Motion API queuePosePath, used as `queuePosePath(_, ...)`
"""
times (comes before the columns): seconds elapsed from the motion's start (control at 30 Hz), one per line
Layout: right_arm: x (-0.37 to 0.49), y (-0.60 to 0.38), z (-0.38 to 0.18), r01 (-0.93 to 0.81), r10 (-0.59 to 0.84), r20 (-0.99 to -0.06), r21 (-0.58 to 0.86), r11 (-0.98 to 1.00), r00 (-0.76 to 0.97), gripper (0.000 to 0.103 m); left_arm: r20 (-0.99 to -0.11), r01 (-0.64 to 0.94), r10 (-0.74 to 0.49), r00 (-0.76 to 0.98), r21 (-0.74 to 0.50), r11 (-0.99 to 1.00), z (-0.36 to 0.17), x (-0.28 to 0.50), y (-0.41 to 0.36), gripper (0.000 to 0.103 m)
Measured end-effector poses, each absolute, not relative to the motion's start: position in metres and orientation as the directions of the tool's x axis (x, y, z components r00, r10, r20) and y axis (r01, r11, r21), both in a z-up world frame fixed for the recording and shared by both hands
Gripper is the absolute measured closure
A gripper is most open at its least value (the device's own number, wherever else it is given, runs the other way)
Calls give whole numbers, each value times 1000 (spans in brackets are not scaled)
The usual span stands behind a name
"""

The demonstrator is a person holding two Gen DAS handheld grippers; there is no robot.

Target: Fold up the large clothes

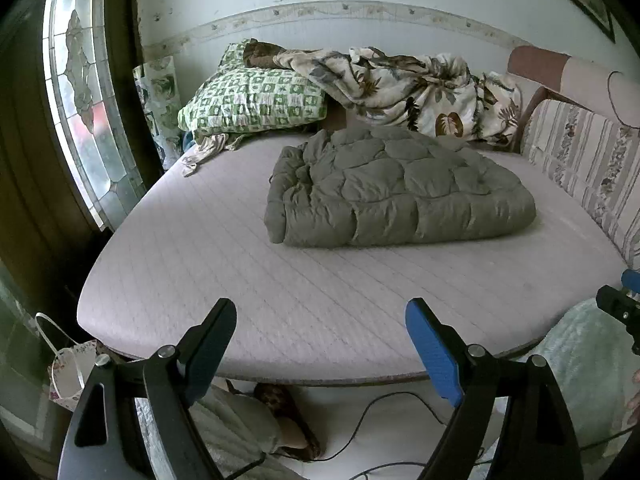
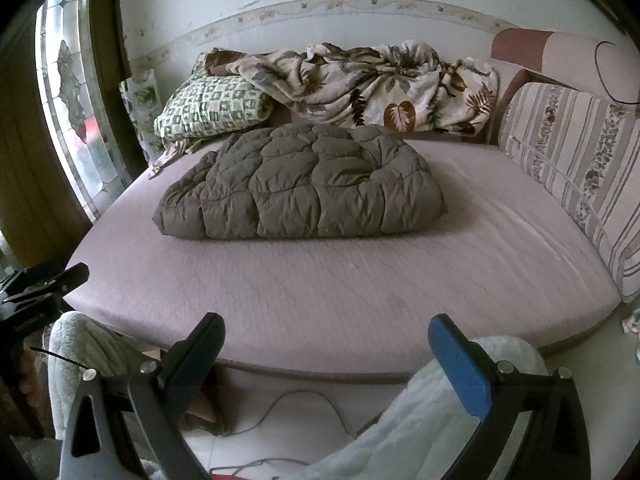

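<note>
Ahead of and beyond both grippers, well apart: folded olive quilted jacket point(image 1: 400, 188) on the bed point(image 1: 240, 280), long axis crosswise. Left gripper point(image 1: 320, 344) jaws apart, empty. Right gripper point(image 2: 326, 354) likewise spread, empty. Neither clearly nearer; bundle slightly left of the right gripper.

bed point(image 1: 280, 300): mauve mattress | on it: folded quilted coat point(image 1: 400, 192), pillow point(image 1: 256, 100), blanket point(image 1: 420, 88)
</note>
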State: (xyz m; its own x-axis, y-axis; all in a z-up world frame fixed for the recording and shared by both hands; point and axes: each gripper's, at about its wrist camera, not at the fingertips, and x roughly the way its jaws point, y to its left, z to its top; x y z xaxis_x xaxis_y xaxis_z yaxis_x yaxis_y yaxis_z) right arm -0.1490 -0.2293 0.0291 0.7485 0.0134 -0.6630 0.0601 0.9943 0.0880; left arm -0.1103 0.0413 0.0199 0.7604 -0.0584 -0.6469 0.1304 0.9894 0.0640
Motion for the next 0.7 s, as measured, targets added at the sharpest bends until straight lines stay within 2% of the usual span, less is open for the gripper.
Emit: queuePosePath(0.7, -167, -230, 30, 63, 14, -647, 96, 993, 763, 0, -616, 142, -70, 785, 69, 987, 27, -127, 36, 16)
